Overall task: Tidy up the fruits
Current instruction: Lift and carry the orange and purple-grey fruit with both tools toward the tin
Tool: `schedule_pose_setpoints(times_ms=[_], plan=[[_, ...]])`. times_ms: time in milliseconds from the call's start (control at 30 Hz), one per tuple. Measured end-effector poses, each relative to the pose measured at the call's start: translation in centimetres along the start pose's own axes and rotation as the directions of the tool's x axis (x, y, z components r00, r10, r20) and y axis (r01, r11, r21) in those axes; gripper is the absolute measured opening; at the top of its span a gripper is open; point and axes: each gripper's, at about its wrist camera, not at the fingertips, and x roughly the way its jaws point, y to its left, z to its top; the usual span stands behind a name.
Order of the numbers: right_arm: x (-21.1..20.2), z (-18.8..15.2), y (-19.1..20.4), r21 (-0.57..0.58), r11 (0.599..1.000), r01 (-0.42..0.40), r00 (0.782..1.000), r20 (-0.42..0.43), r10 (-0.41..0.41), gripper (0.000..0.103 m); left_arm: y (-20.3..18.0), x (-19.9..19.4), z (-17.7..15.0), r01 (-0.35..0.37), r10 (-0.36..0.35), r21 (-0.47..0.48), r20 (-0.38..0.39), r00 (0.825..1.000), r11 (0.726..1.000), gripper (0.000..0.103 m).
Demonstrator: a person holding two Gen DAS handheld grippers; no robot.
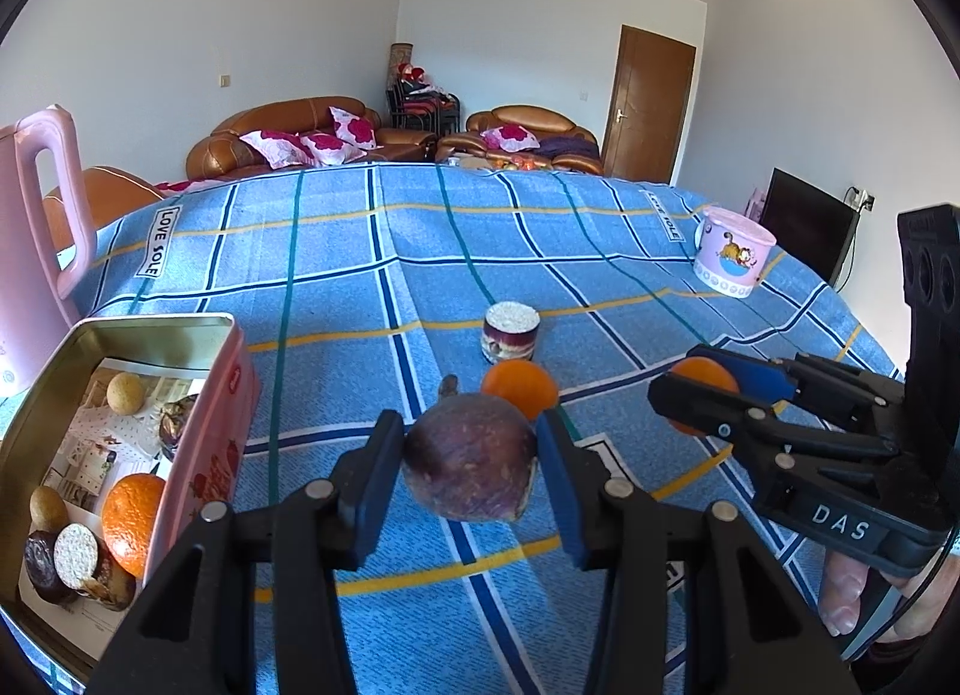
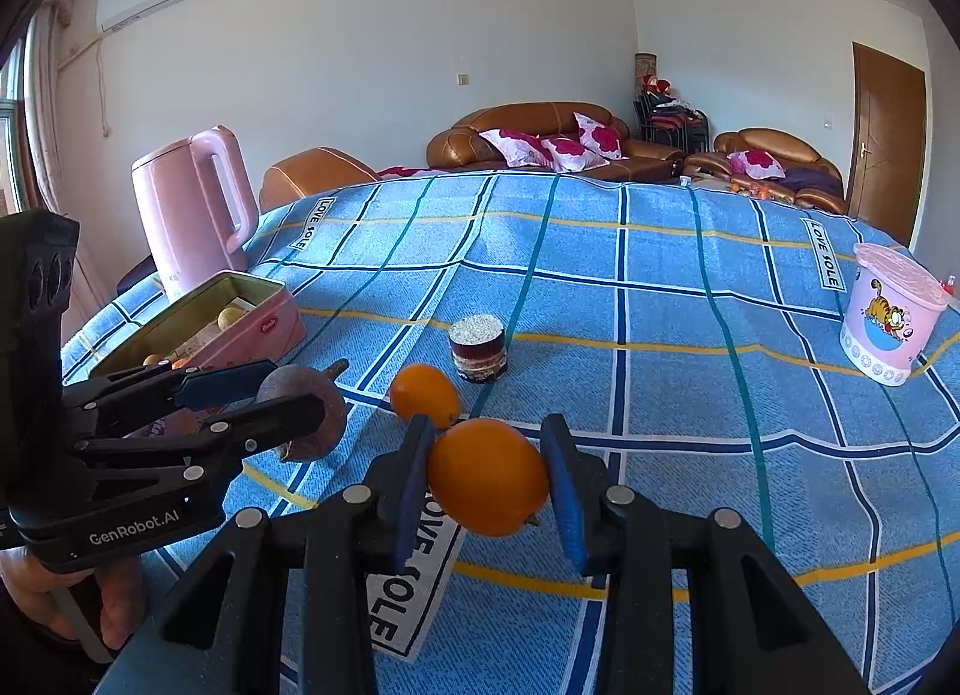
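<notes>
Meanwhile, left claw [image 1: 471, 458] pinching purple fruit [image 1: 471, 461], right claw [image 2: 489, 476] pinching orange [image 2: 489, 476]

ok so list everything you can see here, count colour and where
purple fruit: 1, dark purple, between left gripper's pads
held orange: 1, orange, between right gripper's pads
loose orange: 1, orange, on cloth
jar: 1, dark, pale top, mid cloth
tin: 1, pink, near left, holds fruit
kettle: 1, pink, behind tin
tub: 1, pink, cartoon cat, far right
cloth: 1, blue checked, covers surface
left gripper: 1, black
right gripper: 1, black
</notes>
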Motion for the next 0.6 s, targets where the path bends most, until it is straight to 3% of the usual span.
schedule_pose_setpoints(times_ms=[600], plan=[[-1.1,-0.1,0.0,-0.009,1.0,-0.002,0.998,0.058,0.002,0.039,-0.7,-2.0,-0.3,-0.029,0.025,0.038,0.083,0.996,0.999,0.047]])
